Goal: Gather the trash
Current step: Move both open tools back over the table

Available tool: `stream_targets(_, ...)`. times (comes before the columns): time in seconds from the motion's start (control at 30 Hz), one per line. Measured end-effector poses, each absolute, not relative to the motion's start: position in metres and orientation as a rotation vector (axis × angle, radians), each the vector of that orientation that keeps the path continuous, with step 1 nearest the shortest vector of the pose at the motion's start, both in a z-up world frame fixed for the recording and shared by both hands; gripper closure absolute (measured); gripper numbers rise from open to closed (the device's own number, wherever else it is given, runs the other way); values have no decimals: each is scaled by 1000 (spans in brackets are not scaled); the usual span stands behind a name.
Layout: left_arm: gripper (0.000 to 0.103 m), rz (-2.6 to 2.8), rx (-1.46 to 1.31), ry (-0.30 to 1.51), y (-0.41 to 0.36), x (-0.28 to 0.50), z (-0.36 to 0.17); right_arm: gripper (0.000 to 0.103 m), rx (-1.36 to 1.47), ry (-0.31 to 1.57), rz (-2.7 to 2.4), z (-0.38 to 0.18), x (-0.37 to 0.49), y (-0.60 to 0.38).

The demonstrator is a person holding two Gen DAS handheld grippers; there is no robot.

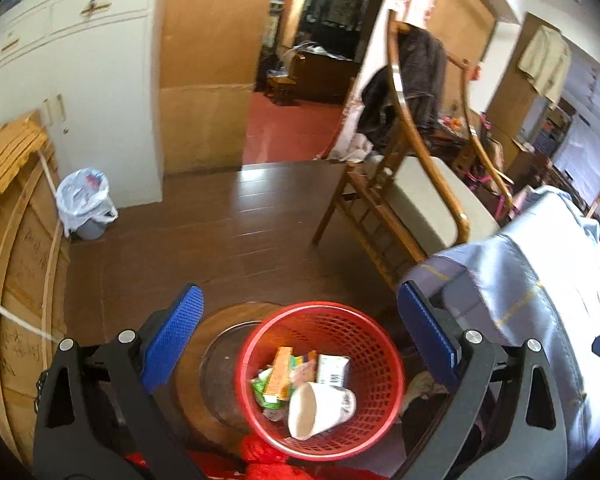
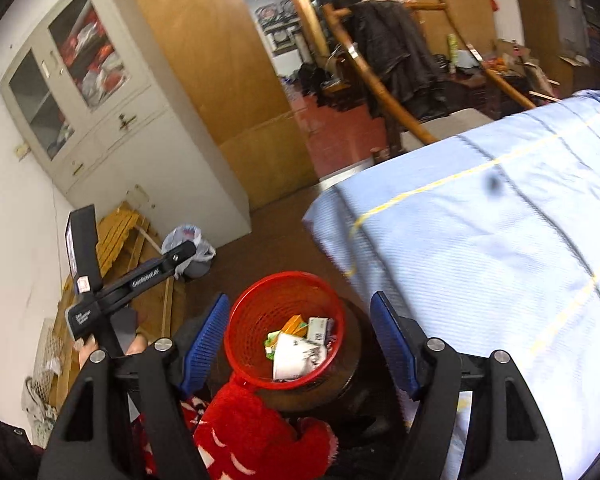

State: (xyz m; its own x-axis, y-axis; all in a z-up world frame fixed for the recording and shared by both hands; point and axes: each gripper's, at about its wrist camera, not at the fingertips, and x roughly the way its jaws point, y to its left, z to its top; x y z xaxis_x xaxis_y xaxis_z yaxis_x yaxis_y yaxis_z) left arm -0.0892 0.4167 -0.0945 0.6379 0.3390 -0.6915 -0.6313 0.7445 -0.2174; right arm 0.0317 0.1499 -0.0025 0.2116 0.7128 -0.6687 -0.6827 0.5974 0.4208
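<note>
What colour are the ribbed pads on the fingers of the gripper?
Blue, on black arms; the pads show best in the left wrist view.

Right gripper point(image 2: 300, 344) open above red basket point(image 2: 242, 328); paper cup point(image 2: 296, 354) and wrappers point(image 2: 314, 326) inside; blue sheet point(image 2: 480, 248) beside it.

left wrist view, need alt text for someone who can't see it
A red plastic mesh basket on a round dark wooden stool holds a white paper cup lying on its side, an orange carton and wrappers. The left tongs stand open and empty above it.
</note>
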Motion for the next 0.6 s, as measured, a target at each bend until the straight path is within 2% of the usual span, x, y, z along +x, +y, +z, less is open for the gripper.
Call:
stream_targets(0.3, 8, 418, -383, 698, 344, -53, -69, 25, 133, 847, 842, 13, 47, 55)
stream_targets(0.6, 7, 87, -241, 776, 208, 27, -53, 19, 242, 769, 555, 7, 70, -91)
